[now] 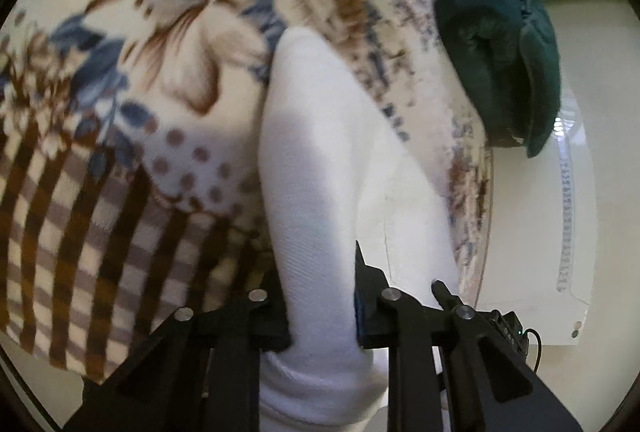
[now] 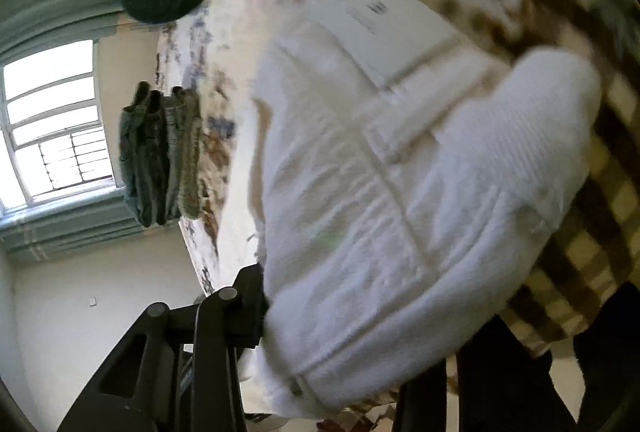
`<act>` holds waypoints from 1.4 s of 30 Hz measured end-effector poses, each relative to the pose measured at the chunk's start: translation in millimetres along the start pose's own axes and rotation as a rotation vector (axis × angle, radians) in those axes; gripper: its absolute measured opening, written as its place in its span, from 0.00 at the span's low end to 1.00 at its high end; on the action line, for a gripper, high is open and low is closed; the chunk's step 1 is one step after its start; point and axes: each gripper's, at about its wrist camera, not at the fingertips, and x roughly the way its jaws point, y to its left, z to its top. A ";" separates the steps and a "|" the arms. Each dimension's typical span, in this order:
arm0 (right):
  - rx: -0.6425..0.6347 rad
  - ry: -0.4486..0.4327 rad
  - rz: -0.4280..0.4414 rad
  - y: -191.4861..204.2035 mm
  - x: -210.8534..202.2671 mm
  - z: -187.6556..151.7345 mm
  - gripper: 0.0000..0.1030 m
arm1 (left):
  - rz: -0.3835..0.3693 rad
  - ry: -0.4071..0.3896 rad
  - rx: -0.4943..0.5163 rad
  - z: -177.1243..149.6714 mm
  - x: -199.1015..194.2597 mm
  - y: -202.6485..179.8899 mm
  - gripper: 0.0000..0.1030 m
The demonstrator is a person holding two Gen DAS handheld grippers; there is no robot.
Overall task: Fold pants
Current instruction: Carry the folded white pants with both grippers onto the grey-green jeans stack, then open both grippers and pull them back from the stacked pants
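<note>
Clearly both grippers have a bite of the white pants [image 1: 320,171], and that is why the cloth hangs off the patterned blanket [image 1: 120,111] instead of lying flat on it. The left gripper [image 1: 322,312] is clamped on a narrow bunched stretch, seemingly a leg; the fabric runs up from between its fingers [image 1: 370,296] toward the far side of the bed. The right gripper [image 2: 328,316] grasps a much thicker wad, with a seam and a white label [image 2: 380,27] showing, so I judge this to be the waist end. Only one of its fingers [image 2: 250,304] is plain to see, pressed against the cloth; the other is buried behind the bundle.

Holding both ends clear of the bed probably lets the garment drop straight before it is laid out and doubled over. A dark green bundle [image 1: 496,43] sits at the bed's edge, and a stack of folded jeans [image 2: 160,151] lies further along, well apart from the work.
</note>
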 end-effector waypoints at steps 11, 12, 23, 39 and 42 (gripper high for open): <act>-0.162 0.000 0.004 142.5 -34.9 17.9 0.38 | -0.064 -0.059 -0.003 46.7 -72.5 -68.5 0.17; -0.171 -0.005 0.014 159.9 -35.1 19.0 0.38 | -0.065 -0.068 0.004 57.0 -79.1 -75.6 0.17; -0.235 -0.093 0.167 392.4 69.8 53.8 0.38 | -0.113 -0.204 0.123 291.0 -155.8 -137.0 0.17; -0.281 -0.039 0.108 505.1 344.1 120.2 0.39 | -0.019 -0.169 0.123 543.7 -85.9 -48.4 0.18; -0.337 0.003 0.050 504.0 347.5 116.8 0.43 | -0.019 -0.154 0.110 542.7 -86.2 -38.8 0.19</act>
